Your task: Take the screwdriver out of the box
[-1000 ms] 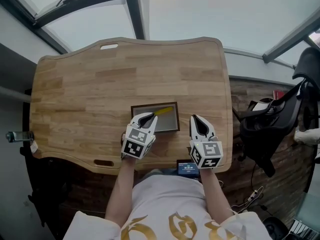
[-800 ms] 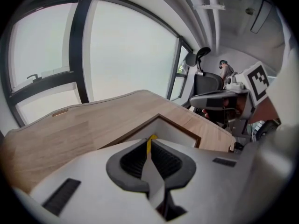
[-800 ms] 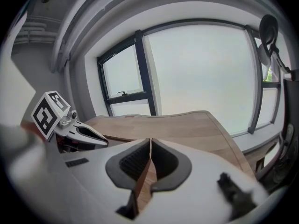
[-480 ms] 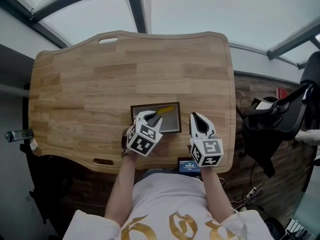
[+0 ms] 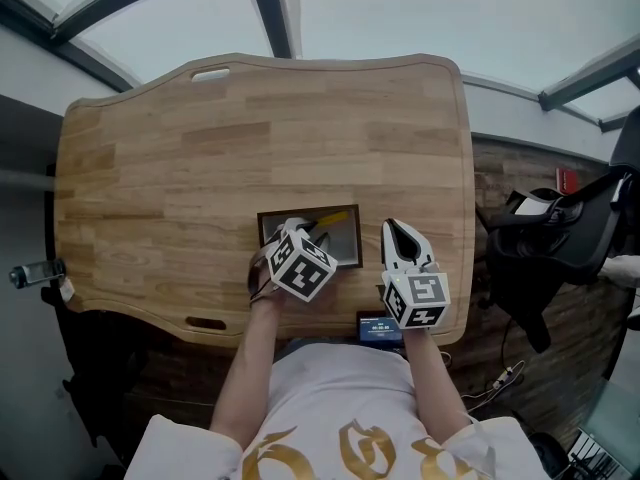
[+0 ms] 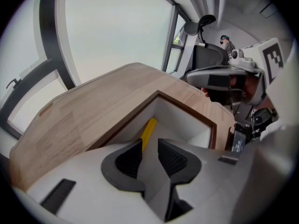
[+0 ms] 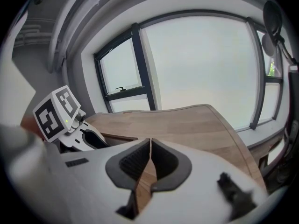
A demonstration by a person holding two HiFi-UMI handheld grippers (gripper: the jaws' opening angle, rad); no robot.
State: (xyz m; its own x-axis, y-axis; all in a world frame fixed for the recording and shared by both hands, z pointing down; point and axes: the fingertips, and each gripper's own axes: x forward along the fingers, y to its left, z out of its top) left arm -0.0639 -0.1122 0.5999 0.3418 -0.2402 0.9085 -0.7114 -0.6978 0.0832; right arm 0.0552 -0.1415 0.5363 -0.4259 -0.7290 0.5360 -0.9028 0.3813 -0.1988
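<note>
At the left gripper (image 6: 149, 146): tipped steeply down, just been opening at the jaws, parted with nothing gripped — at the right gripper (image 7: 150, 144): angled gently down, pressed together, empty.

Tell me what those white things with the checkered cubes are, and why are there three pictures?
They are two hand-held grippers, like big tongs. A person holds one in each hand, and the cubes with black squares are part of them. The picture from above comes from a camera on the person's head. The other two come from cameras riding on each gripper, looking along its jaws. On the wooden table stands a small open box with a yellow-handled screwdriver lying inside. The left gripper points down into the box. Its jaws have just been opening and stand apart, with nothing pinched yet; the screwdriver lies just ahead. The right gripper hangs beside the box, jaws together, empty.
</note>
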